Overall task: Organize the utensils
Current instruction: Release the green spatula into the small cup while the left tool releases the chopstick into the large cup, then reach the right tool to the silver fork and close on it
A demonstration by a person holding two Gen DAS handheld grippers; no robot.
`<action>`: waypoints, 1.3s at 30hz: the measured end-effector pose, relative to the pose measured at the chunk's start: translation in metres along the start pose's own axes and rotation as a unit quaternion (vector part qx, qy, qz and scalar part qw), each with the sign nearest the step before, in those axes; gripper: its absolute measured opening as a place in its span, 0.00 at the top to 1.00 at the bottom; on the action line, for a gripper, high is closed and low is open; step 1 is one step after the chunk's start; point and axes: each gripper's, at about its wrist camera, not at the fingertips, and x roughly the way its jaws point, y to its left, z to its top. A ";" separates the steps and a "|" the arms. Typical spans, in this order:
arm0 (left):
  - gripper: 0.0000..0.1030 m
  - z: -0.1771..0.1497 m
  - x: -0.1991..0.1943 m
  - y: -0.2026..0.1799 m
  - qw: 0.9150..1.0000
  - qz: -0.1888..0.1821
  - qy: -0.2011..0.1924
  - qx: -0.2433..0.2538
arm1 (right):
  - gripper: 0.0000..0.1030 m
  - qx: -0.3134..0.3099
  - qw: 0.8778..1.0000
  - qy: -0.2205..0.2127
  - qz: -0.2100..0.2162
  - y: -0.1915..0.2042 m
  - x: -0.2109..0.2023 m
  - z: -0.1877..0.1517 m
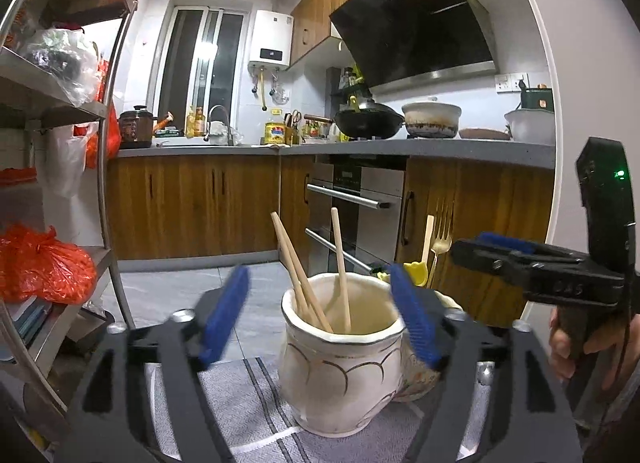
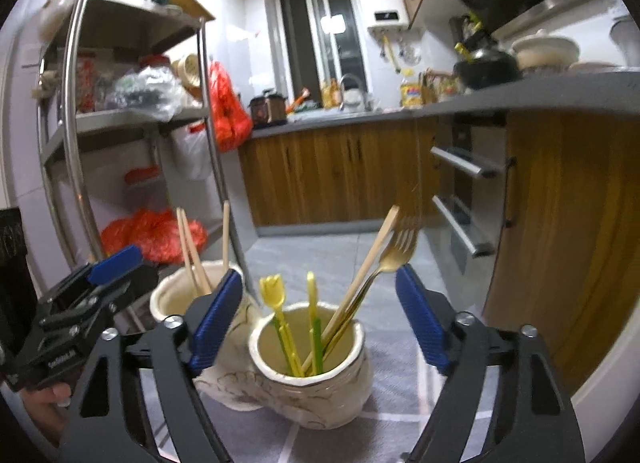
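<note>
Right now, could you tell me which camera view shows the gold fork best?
The right wrist view: the gold fork stands close and whole above its jar, tines up. In the left wrist view the fork is farther off, its lower part hidden behind the chopstick jar.

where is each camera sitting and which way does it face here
Left wrist: on the left gripper, facing the chopstick jar; the right gripper and a hand show at right.
Right wrist: on the right gripper, facing the fork jar; the left gripper shows at left.
Shared: both jars, striped cloth, kitchen counter.
</note>
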 end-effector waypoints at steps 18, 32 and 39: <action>0.05 -0.004 -0.040 -0.017 1.000 0.005 -0.001 0.013 | 0.05 0.011 0.994 -0.038 -0.103 -0.027 -0.056 -0.010; 0.05 -0.026 -0.054 -0.049 0.998 -0.028 0.036 0.044 | 0.05 0.009 0.993 0.011 -0.116 -0.043 -0.078 -0.036; 0.05 -0.033 -0.052 -0.053 0.997 -0.041 0.055 0.036 | 0.05 0.003 0.990 0.050 -0.134 -0.051 -0.079 -0.049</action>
